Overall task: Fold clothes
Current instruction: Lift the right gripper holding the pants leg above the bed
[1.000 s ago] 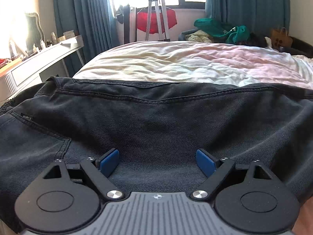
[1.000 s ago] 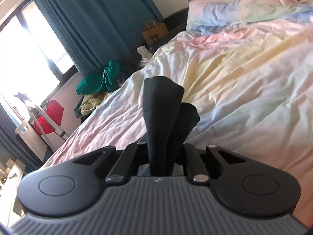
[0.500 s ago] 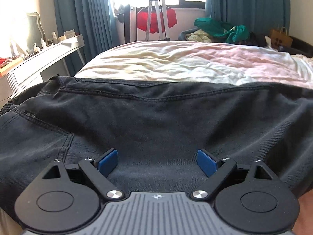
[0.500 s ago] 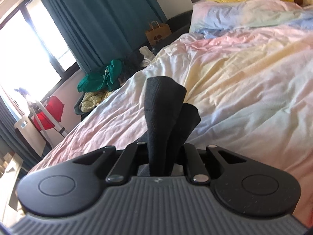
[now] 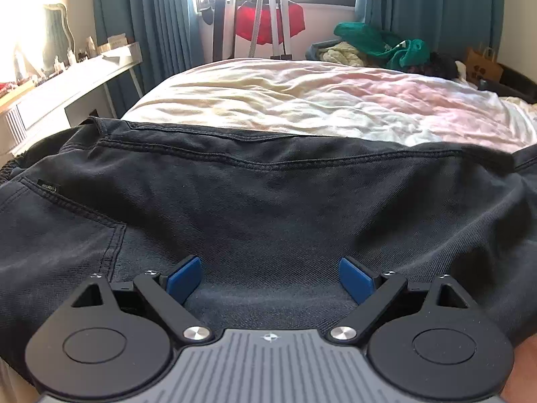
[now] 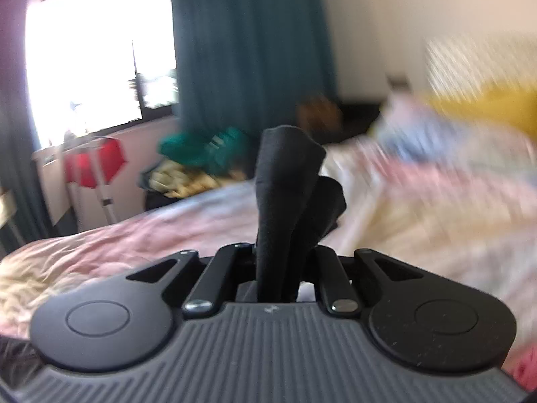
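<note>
Soft, heavy trousers drape the bed edge; left gripper wide, empty; right gripper pinches dark cloth, probably their hem.

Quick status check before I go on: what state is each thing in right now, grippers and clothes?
Left gripper: jaws open wide, resting on the dark jeans, gripping nothing.
Right gripper: jaws shut on a fold of black cloth that sticks up between them.
Dark jeans: spread flat across the near edge of the bed.
Bed sheet: wrinkled, bare beyond the jeans.
</note>
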Tool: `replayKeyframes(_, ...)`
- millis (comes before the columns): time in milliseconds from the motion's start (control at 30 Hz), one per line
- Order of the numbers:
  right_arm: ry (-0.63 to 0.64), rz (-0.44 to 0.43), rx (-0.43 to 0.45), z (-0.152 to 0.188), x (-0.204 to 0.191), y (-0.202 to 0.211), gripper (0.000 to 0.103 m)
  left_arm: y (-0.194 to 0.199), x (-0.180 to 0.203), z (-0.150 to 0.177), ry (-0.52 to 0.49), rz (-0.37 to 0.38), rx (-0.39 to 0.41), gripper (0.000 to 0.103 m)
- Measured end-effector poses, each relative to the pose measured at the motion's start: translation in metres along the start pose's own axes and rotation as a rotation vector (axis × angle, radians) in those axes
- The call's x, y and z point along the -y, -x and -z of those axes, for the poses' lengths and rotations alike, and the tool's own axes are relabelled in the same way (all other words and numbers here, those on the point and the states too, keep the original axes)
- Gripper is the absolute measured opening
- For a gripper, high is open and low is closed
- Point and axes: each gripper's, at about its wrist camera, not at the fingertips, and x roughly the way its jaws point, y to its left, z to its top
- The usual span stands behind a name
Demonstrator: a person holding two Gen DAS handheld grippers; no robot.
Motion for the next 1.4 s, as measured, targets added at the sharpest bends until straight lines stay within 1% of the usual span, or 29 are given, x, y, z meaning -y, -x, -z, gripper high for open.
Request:
replayKeyframes(33,0.047,-0.022,0.035,-0.003,-0.021,0.006,0.012,0.002,-0.003,-0.003,0.011,0.013,0.000,0.091)
replayKeyframes(100,0.129,-0.081,0.088,-0.006,-0.069,0.019,0.012,0.011,-0.011,-0.009,0.029,0.034,0.023,0.090)
replayKeyframes(133,0.158,-0.114,0.102,-0.002,-0.092,0.025,0.012,0.016,-0.016,-0.012,0.044,0.035,0.041,0.090)
replayKeyframes(200,0.212,-0.182,0.125,0.008,-0.137,0.038,0.012,0.033,-0.033,-0.017,0.087,0.012,0.092,0.091)
replayKeyframes(233,0.236,-0.225,0.125,0.018,-0.158,0.044,0.012,0.042,-0.043,-0.019,0.118,-0.001,0.116,0.091)
replayKeyframes(267,0.259,-0.270,0.122,0.028,-0.178,0.050,0.012,0.050,-0.055,-0.021,0.160,0.001,0.136,0.091)
replayKeyframes(367,0.408,-0.395,0.104,0.083,-0.237,0.068,0.012,0.071,-0.097,-0.024,0.339,0.055,0.188,0.091)
replayKeyframes(400,0.472,-0.437,0.078,0.107,-0.256,0.074,0.012,0.075,-0.109,-0.025,0.387,0.078,0.199,0.092)
replayKeyframes(433,0.521,-0.462,0.033,0.130,-0.268,0.077,0.012,0.076,-0.118,-0.026,0.415,0.101,0.199,0.092)
replayKeyframes(500,0.615,-0.506,-0.065,0.175,-0.290,0.082,0.013,0.075,-0.127,-0.028,0.425,0.127,0.184,0.092)
replayKeyframes(533,0.657,-0.498,-0.088,0.191,-0.296,0.084,0.013,0.075,-0.129,-0.028,0.428,0.128,0.182,0.092)
replayKeyframes(567,0.686,-0.486,-0.083,0.198,-0.299,0.087,0.013,0.075,-0.129,-0.028,0.428,0.126,0.188,0.092)
replayKeyframes(600,0.693,-0.476,-0.064,0.197,-0.299,0.090,0.013,0.076,-0.129,-0.030,0.430,0.129,0.197,0.092)
replayKeyframes(667,0.653,-0.483,-0.053,0.182,-0.297,0.094,0.013,0.078,-0.127,-0.032,0.435,0.146,0.215,0.092)
replayKeyframes(767,0.621,-0.538,-0.022,0.165,-0.292,0.107,0.013,0.081,-0.128,-0.032,0.448,0.180,0.239,0.092)
replayKeyframes(800,0.622,-0.572,-0.007,0.164,-0.287,0.113,0.013,0.081,-0.128,-0.031,0.455,0.188,0.241,0.092)
replayKeyframes(867,0.621,-0.633,-0.013,0.168,-0.284,0.120,0.013,0.077,-0.128,-0.028,0.464,0.199,0.230,0.092)
replayKeyframes(933,0.606,-0.651,-0.086,0.175,-0.284,0.115,0.014,0.073,-0.125,-0.026,0.458,0.202,0.218,0.092)
replayKeyframes(1000,0.556,-0.664,-0.158,0.177,-0.280,0.106,0.015,0.068,-0.120,-0.023,0.440,0.192,0.210,0.092)
replayKeyframes(1033,0.527,-0.680,-0.173,0.174,-0.276,0.104,0.016,0.067,-0.117,-0.022,0.427,0.183,0.207,0.092)
replayKeyframes(1100,0.469,-0.715,-0.200,0.167,-0.268,0.101,0.020,0.063,-0.111,-0.021,0.399,0.170,0.202,0.092)
replayKeyframes(1133,0.450,-0.729,-0.216,0.166,-0.264,0.100,0.026,0.061,-0.107,-0.020,0.383,0.169,0.200,0.092)
replayKeyframes(1167,0.429,-0.751,-0.235,0.162,-0.257,0.101,0.040,0.061,-0.103,-0.019,0.365,0.169,0.202,0.092)
replayKeyframes(1200,0.407,-0.775,-0.255,0.158,-0.250,0.102,0.048,0.060,-0.099,-0.018,0.347,0.170,0.206,0.092)
replayKeyframes(1233,0.384,-0.799,-0.275,0.153,-0.244,0.103,0.065,0.060,-0.095,-0.016,0.326,0.165,0.212,0.092)
replayKeyframes(1267,0.382,-0.819,-0.261,0.149,-0.234,0.108,0.077,0.061,-0.091,-0.015,0.306,0.159,0.219,0.092)
replayKeyframes(1300,0.383,-0.838,-0.241,0.144,-0.225,0.113,0.081,0.062,-0.087,-0.013,0.285,0.153,0.227,0.092)
replayKeyframes(1367,0.384,-0.875,-0.201,0.135,-0.206,0.124,0.081,0.066,-0.078,-0.011,0.240,0.156,0.249,0.092)
replayKeyframes(1400,0.369,-0.880,-0.188,0.129,-0.195,0.123,0.081,0.068,-0.073,-0.010,0.217,0.161,0.261,0.092)
